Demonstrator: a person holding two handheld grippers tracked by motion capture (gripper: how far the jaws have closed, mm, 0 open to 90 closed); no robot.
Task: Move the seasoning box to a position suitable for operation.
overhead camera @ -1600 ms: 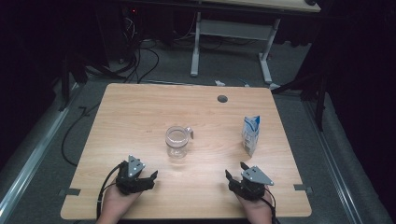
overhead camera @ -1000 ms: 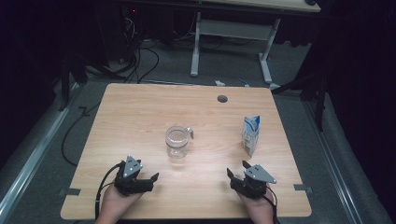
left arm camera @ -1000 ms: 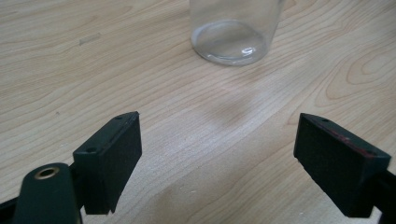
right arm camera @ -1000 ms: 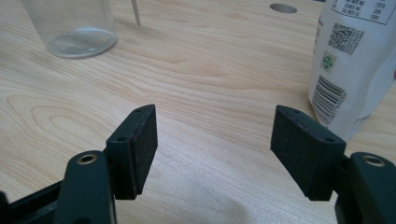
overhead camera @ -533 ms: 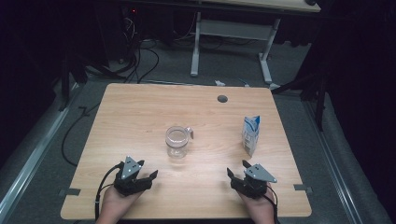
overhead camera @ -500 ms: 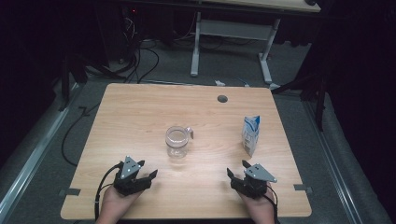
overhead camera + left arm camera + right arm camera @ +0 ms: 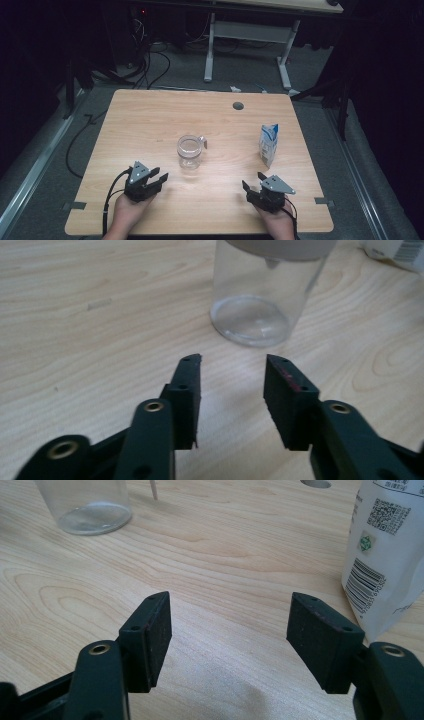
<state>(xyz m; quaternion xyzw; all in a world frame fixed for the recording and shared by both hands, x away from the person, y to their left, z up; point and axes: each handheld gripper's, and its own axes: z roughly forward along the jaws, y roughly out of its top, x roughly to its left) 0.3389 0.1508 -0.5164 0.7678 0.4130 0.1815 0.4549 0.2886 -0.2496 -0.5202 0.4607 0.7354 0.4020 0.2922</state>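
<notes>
Down at the lower left of the high view, the left gripper (image 7: pixel 159 178) rests low over the wooden table (image 7: pixel 150 120), borne by a hand (image 7: pixel 127 212) that comes in from the bottom edge, with its black cable looping off to the left. Its jaws have just been closing, yet nothing lies between them: in the left gripper view the two black pads (image 7: pixel 186 390) stand apart over bare wood, released, with the clear glass jar (image 7: pixel 267 290) upright just beyond their tips at the upper middle of that frame. From above, the glass jar (image 7: pixel 190 151) stands near the centre of the table, up and to the right of the left gripper and apart from it. At the lower right of the high view the right gripper (image 7: pixel 252 181) sits over the table's near edge, its grey three-cornered plate on top. In the right gripper view its jaws gape wide over bare wood, gripping nothing, and the white and blue milk carton (image 7: pixel 387 550) stands upright at the right edge of that frame, close beside the right-hand pad (image 7: pixel 320 640). Seen from above, the milk carton (image 7: pixel 268 145) stands right of the jar, well apart from it, and a round hole (image 7: pixel 238 106) shows in the tabletop farther back.
</notes>
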